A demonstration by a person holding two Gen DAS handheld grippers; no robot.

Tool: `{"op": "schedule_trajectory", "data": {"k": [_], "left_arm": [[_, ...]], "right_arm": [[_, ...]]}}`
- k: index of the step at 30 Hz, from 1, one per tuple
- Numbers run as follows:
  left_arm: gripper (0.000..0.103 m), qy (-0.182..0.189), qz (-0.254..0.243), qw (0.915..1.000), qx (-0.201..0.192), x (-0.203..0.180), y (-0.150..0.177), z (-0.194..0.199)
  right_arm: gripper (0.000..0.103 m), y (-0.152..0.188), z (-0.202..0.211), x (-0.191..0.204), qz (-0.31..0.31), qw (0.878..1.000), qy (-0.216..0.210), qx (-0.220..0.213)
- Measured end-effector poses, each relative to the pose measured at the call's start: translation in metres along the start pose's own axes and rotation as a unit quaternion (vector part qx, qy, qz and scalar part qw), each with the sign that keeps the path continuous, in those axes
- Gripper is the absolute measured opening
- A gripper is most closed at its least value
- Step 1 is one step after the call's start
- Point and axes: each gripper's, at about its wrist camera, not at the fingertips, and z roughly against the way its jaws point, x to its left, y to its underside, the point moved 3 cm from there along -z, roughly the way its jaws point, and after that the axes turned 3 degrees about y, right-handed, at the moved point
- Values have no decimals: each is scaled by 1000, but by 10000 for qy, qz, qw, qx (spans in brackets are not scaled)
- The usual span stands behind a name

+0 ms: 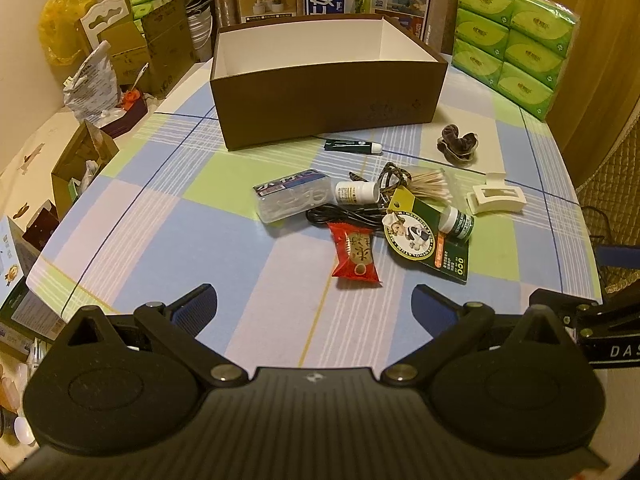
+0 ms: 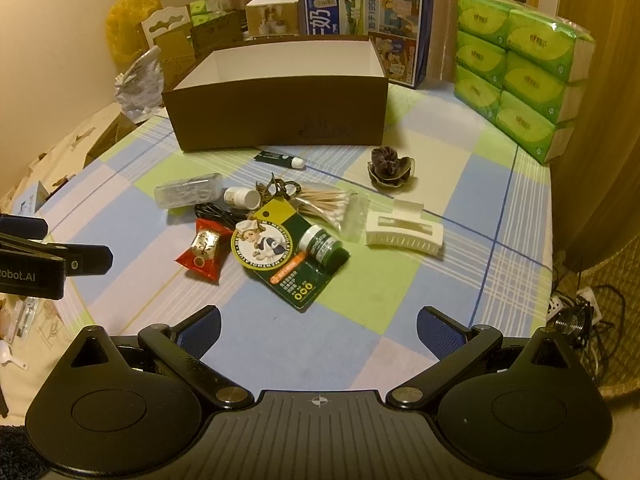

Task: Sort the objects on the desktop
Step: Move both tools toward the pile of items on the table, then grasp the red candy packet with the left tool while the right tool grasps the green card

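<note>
In the frame's middle, we see cotton swabs tangled under a cord; our left gripper and right gripper, both wide open and empty, could drag neighbours along.

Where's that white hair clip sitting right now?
The hair clip lies on the table's right side, just right of the cotton swabs and in front of the dark scrunchie, in both views.

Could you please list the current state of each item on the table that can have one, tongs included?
Brown cardboard box: open-topped, upright, nothing visible inside.
White plastic pill bottle: capped, lying on its side.
Dark green ointment tube: capped, lying flat.
Cream plastic hair claw: closed, lying flat.
Red candy wrapper: sealed.
Left tongs: open, holding nothing.
Right tongs: open, holding nothing.
</note>
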Motion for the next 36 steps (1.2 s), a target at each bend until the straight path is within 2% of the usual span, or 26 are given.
{"op": "schedule_trajectory", "data": {"k": [13,26,36], "left_arm": [[102,79,-147,9999,17,-1,-6,-12],[102,202,-278,9992,185,-3,-14,-45],[91,424,-488,9972,374,-8,-19,-80]], "right_arm": [[101,-5,-9,-6,-6,9999,-90,-52],[101,-7,-37,-16,-155,9998,-149,3],[101,-9,-60,-33,-633,9979,-80,66]]}}
